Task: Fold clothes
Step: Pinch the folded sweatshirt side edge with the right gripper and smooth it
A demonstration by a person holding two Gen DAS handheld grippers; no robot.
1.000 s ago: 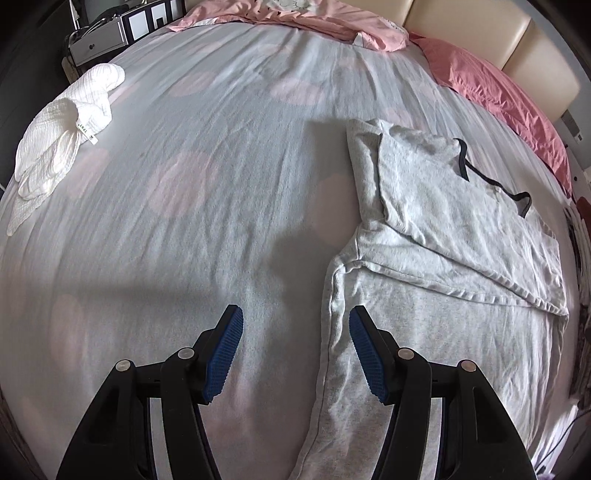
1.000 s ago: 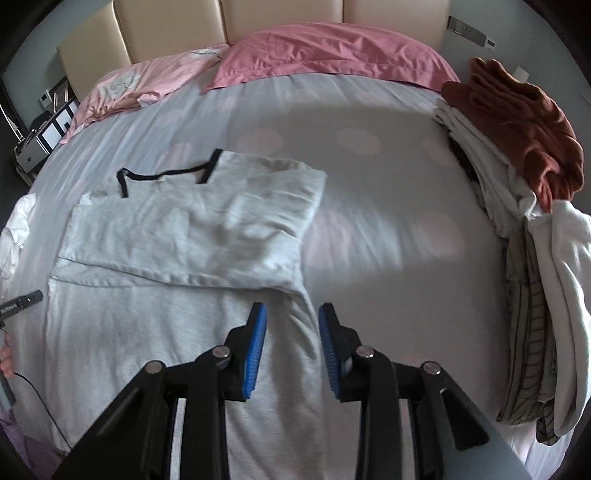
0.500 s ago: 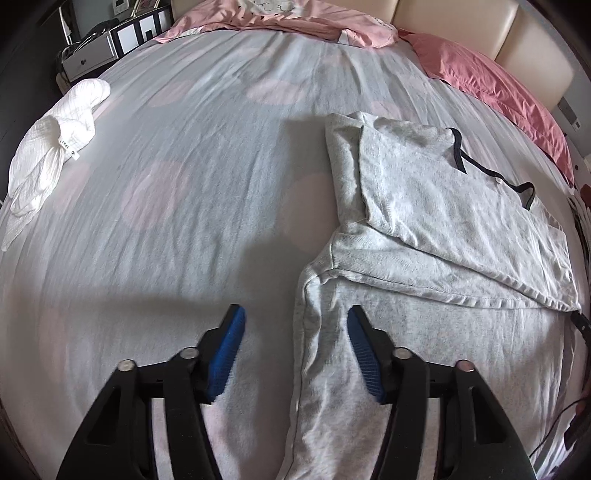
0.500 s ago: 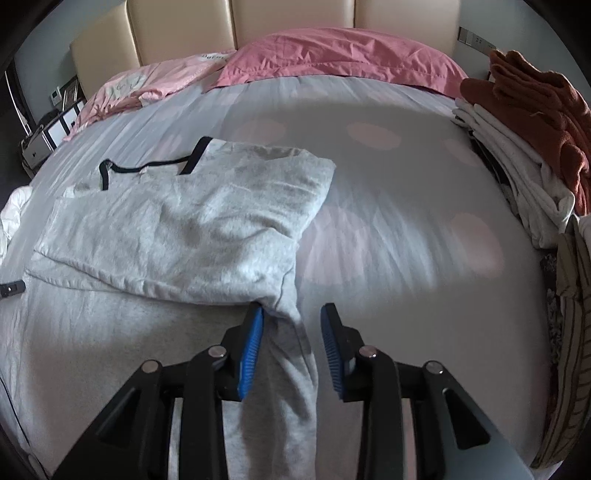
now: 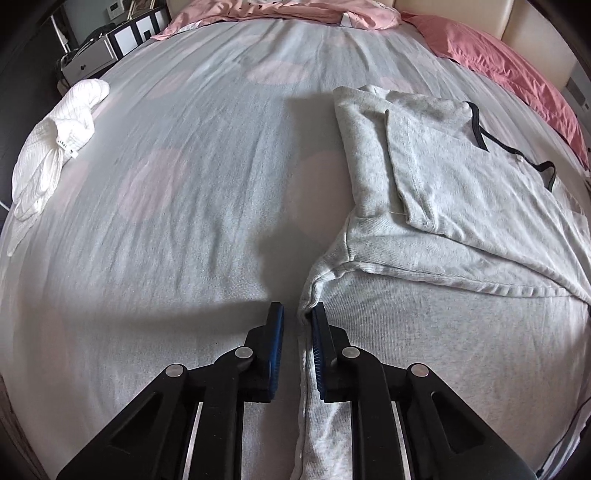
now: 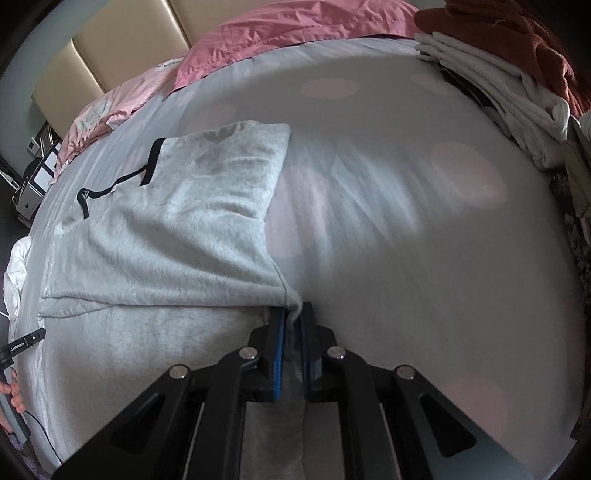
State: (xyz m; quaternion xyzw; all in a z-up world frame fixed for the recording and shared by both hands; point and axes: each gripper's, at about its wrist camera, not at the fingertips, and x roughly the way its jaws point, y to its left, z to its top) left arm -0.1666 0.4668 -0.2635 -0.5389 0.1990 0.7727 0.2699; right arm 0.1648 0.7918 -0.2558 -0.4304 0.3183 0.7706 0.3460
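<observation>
The grey shirt lies flat on the spotted bed sheet, long axis running from its black-trimmed neck near the pink pillows down toward the grippers. The left gripper is closing over the shirt's left edge; the right gripper is clamped on the right edge.

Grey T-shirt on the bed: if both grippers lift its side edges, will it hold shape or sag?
The grey T-shirt will probably sag between the left gripper, whose jaws are closing, and the right gripper; its edge already bunches there. The folded-in sleeves lie loose and may fall open.
</observation>
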